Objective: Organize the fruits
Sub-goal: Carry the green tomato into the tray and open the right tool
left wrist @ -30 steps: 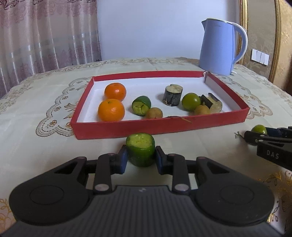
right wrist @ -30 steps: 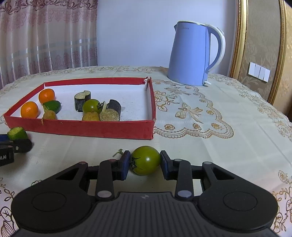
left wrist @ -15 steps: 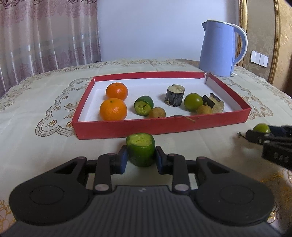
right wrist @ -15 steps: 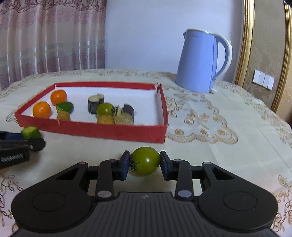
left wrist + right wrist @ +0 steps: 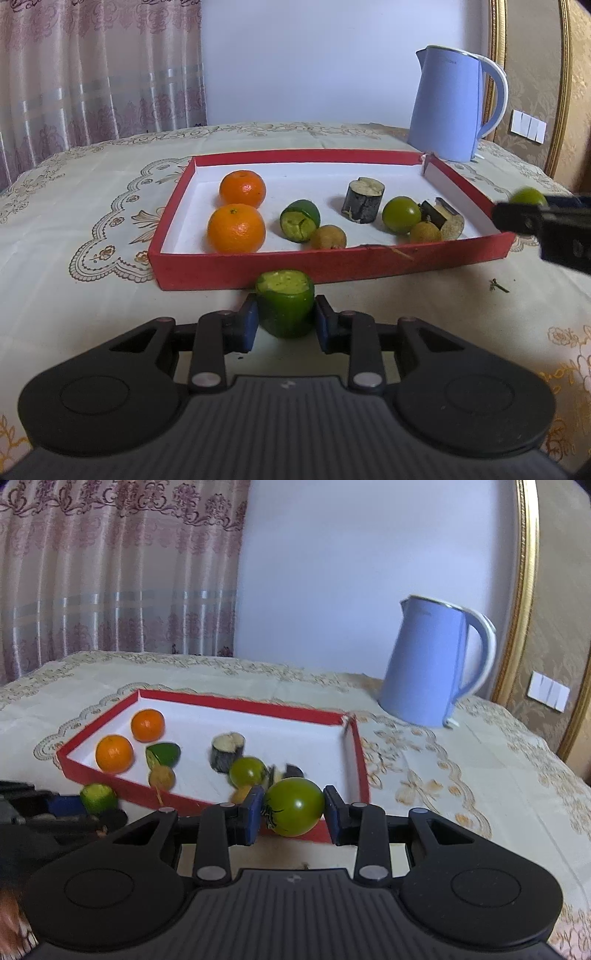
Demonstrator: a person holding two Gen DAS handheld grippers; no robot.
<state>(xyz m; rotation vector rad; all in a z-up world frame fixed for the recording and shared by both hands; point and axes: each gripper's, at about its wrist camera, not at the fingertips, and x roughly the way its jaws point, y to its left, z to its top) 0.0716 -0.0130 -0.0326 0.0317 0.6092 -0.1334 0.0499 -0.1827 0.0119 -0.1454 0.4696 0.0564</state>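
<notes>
Green tomato [image 5: 293, 806] higher, nearer red tray [image 5: 364, 775]

Premises: a domestic room, consistent with a dining or living area of a home. Evidence follows. A table [image 5: 74, 302] is covered with a cream embroidered tablecloth [image 5: 424, 775] bearing gold floral and scalloped motifs, a household furnishing rather than a work surface. A pale blue electric kettle [image 5: 448, 110] stands at the far edge of the table. Patterned pink curtains [image 5: 110, 572] with sheer striped panels hang along the left wall. A gold-trimmed panel [image 5: 524, 590] with damask covering rises at the right, beside a white wall switch plate [image 5: 548, 691]. A red cardboard box lid [image 5: 332, 266] serves as a makeshift tray for oranges [image 5: 236, 228] and other produce.
</notes>
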